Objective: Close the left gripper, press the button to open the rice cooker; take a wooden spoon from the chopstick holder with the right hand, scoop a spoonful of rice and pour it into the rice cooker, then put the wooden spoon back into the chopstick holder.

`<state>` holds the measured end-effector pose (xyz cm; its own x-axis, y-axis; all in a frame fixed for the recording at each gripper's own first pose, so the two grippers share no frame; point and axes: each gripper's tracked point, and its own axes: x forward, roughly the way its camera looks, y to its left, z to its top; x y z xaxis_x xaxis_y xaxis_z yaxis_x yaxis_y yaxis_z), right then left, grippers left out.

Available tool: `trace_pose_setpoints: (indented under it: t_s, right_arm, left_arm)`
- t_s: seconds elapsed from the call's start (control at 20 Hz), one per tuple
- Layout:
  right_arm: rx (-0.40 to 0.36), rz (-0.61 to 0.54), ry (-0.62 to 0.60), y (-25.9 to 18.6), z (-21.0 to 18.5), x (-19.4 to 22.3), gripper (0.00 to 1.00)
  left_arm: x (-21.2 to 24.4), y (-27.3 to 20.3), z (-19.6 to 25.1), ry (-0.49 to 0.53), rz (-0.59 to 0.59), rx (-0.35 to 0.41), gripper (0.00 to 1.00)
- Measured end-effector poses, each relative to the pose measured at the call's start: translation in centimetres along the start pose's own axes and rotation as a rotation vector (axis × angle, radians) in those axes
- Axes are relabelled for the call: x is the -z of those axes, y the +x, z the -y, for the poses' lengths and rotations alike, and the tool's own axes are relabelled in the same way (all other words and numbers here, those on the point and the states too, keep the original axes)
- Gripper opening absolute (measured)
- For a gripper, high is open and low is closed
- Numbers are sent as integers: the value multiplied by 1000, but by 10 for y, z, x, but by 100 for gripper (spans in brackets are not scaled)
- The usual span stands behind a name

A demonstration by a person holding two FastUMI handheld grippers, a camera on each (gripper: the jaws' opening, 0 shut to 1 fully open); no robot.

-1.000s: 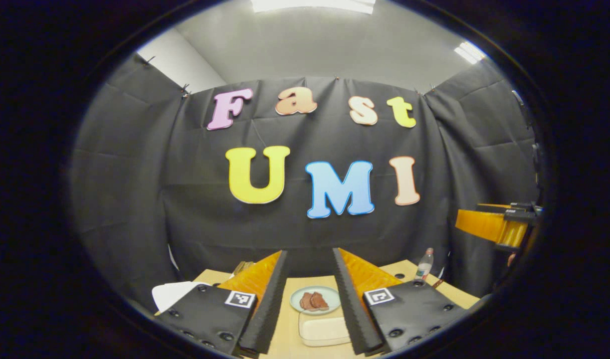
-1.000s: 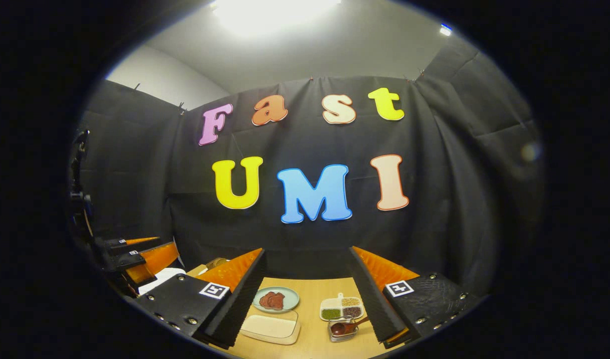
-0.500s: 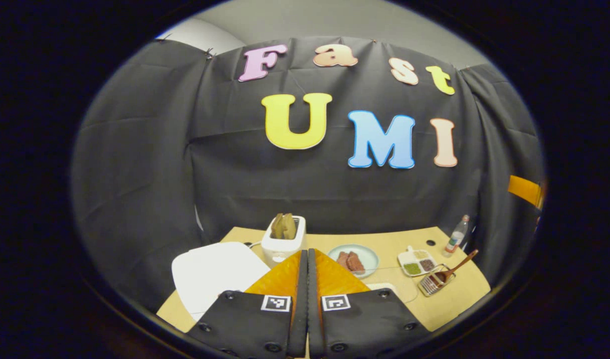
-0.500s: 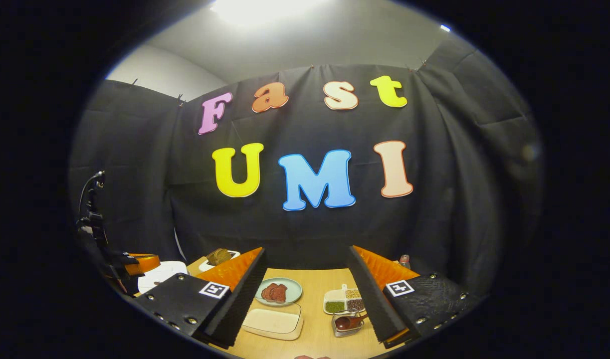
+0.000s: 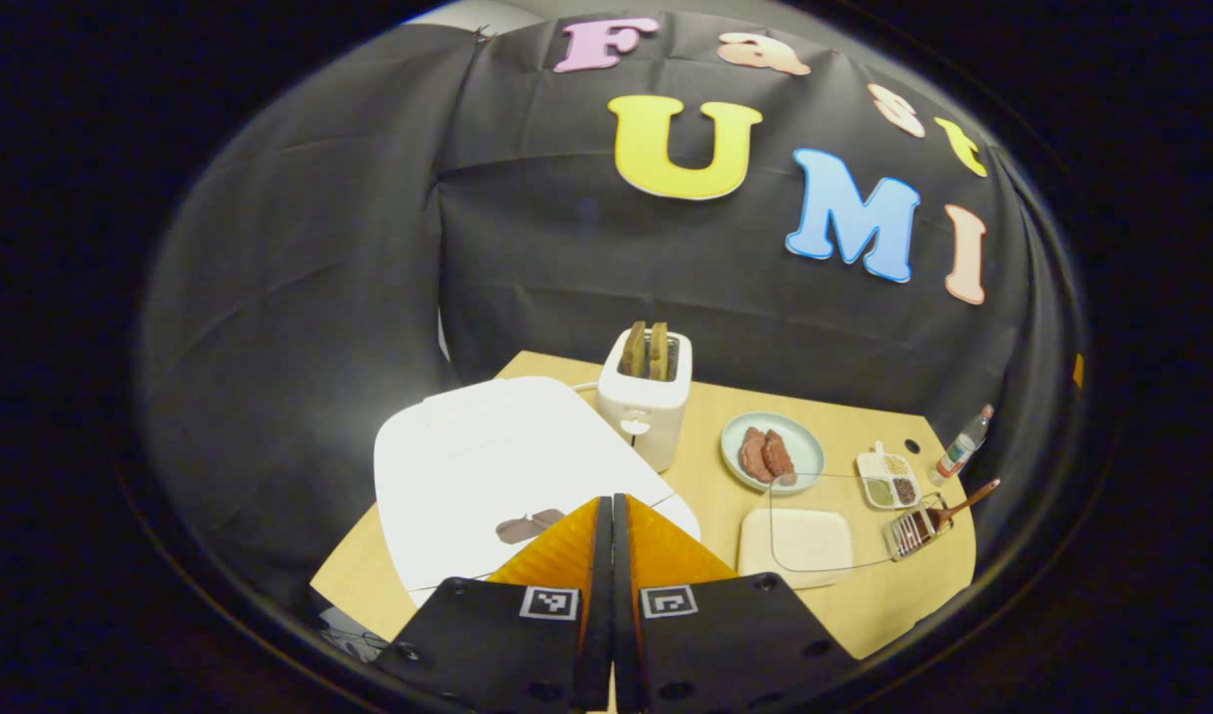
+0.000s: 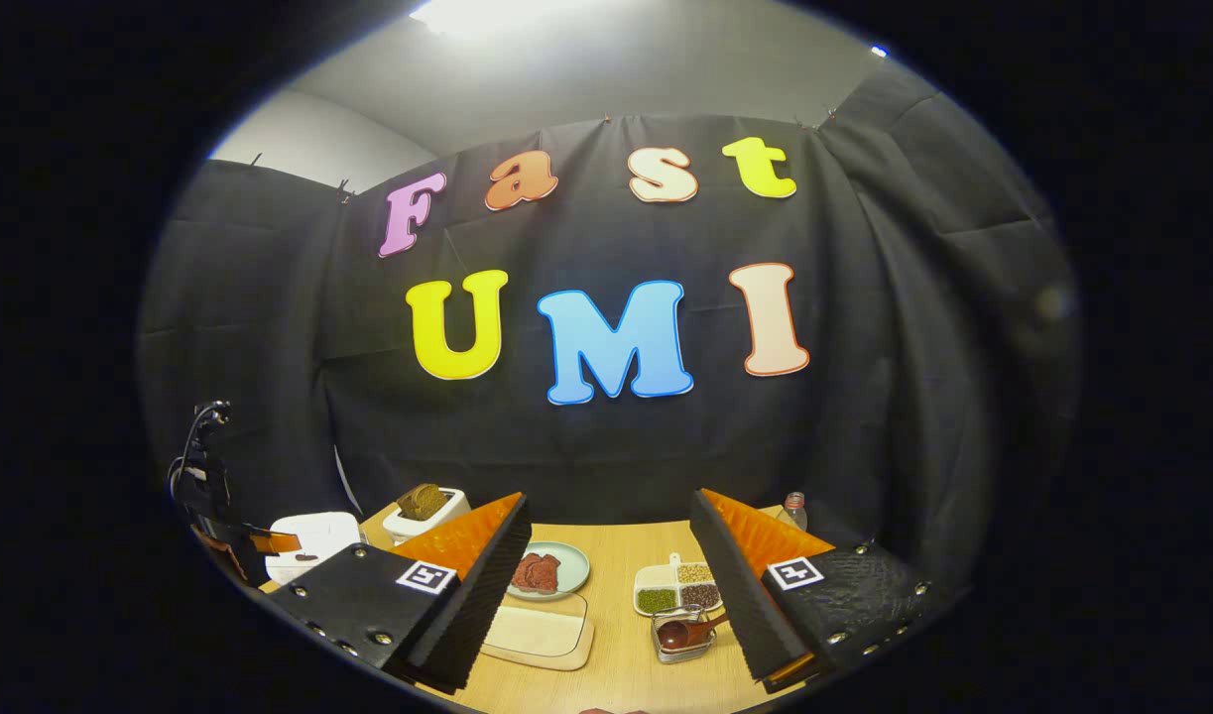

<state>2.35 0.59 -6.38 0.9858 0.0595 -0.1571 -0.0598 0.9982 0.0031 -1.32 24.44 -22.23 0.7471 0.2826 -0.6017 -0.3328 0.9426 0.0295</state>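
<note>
My left gripper (image 5: 611,504) is shut with nothing between its fingers and hangs over the near edge of the white rice cooker (image 5: 487,461), whose lid is down. A brown mark on the lid lies just left of the fingertips. In the right gripper view my right gripper (image 6: 611,506) stands open above the table, nothing in it. The wooden spoon (image 6: 690,630) rests in the wire chopstick holder (image 6: 677,640) just inside the right finger. A clear box of rice (image 6: 537,635) lies by the left finger. The rice cooker (image 6: 313,540) and the left gripper (image 6: 287,542) sit far left.
A white toaster (image 5: 646,397) with bread stands behind the cooker. A plate of meat (image 5: 773,451), a divided dish of grains (image 5: 891,478) and a small bottle (image 5: 963,454) stand toward the table's far right. The black cloth wall closes the back.
The left gripper went from open to shut, then tipped down and moved over the rice cooker. The right gripper stayed open and tilted slightly downward.
</note>
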Motion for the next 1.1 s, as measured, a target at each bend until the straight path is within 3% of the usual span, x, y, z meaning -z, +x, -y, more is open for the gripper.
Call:
trace_pose_setpoints:
  t_s: [0.25, 0.6, 0.7, 0.8, 0.95, 1.0, 1.1]
  right_arm:
    - [16, -15, 3, 5, 9, 4, 98]
    - [42, -22, 12, 12, 21, 6, 95]
    - [45, -21, 8, 14, 23, 6, 98]
    - [44, -23, 13, 14, 23, 6, 98]
    - [37, -19, 2, 19, 24, 6, 98]
    - [37, -15, -13, 21, 25, 5, 98]
    - [37, 2, -29, 24, 30, 1, 98]
  left_arm:
    - [17, 27, -41, -83, -87, -55, 10]
    - [26, 49, -38, -77, -137, -58, 9]
    - [25, 51, -38, -88, -141, -66, 9]
    - [13, 44, -40, -72, -101, -76, 10]
    - [-37, 23, -38, -28, 73, -106, 12]
    - [-59, 15, -37, -15, 134, -114, 22]
    - [-102, -6, -35, 33, 269, -141, 68]
